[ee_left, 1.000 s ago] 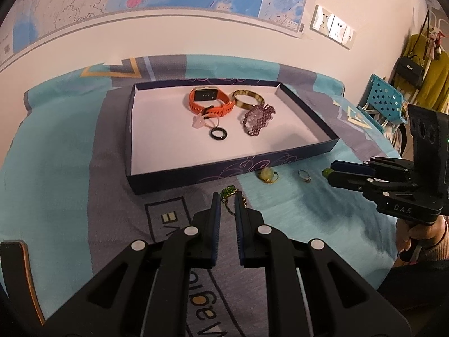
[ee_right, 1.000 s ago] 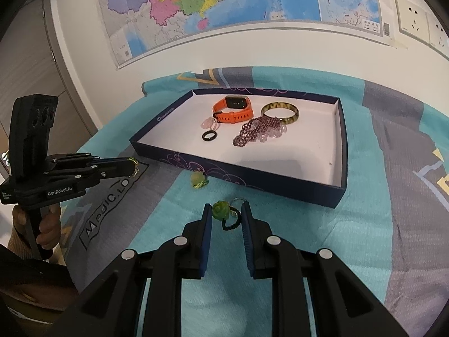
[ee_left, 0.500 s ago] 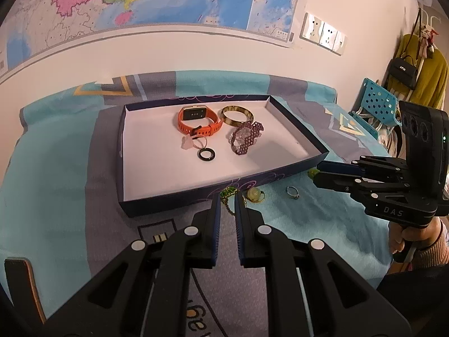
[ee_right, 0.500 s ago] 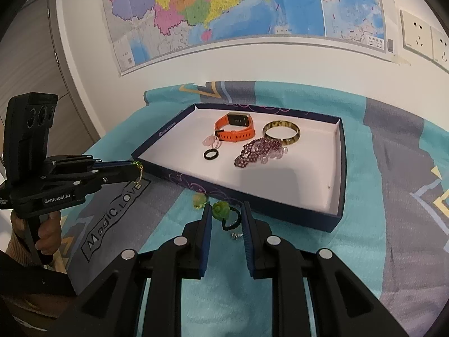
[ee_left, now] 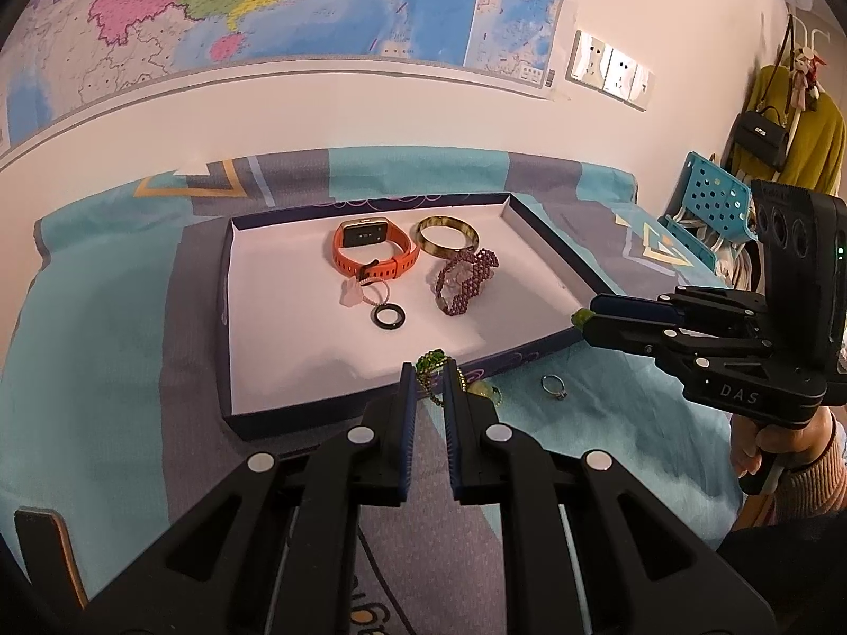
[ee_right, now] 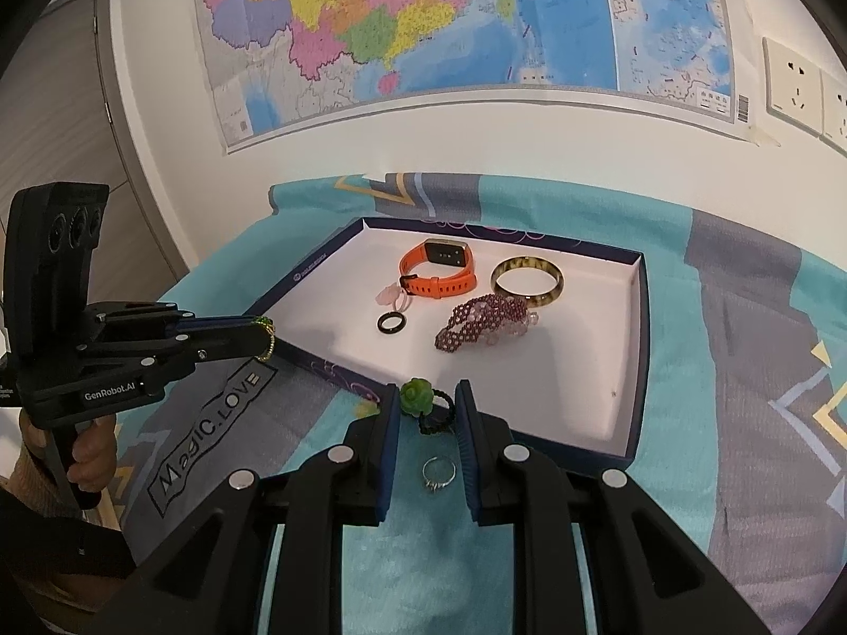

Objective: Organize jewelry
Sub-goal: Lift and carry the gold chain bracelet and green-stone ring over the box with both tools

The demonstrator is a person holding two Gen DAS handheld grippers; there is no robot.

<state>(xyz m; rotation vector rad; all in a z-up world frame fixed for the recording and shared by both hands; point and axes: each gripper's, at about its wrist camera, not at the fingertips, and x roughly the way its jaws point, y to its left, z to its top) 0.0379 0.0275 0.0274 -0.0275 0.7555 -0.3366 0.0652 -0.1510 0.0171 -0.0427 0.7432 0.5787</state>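
The left claw is clamped on a green-stoned gold chain, held at the near wall of the shallow box. The right claw is clamped on a green flower ring with a black beaded band, just short of the same near wall. A silver ring and a pale bead ring lie on the patterned cloth outside it. The dangling chain could snag that wall and slip free. Compared with a second ago, both claws stand closer to the box, grips unchanged.
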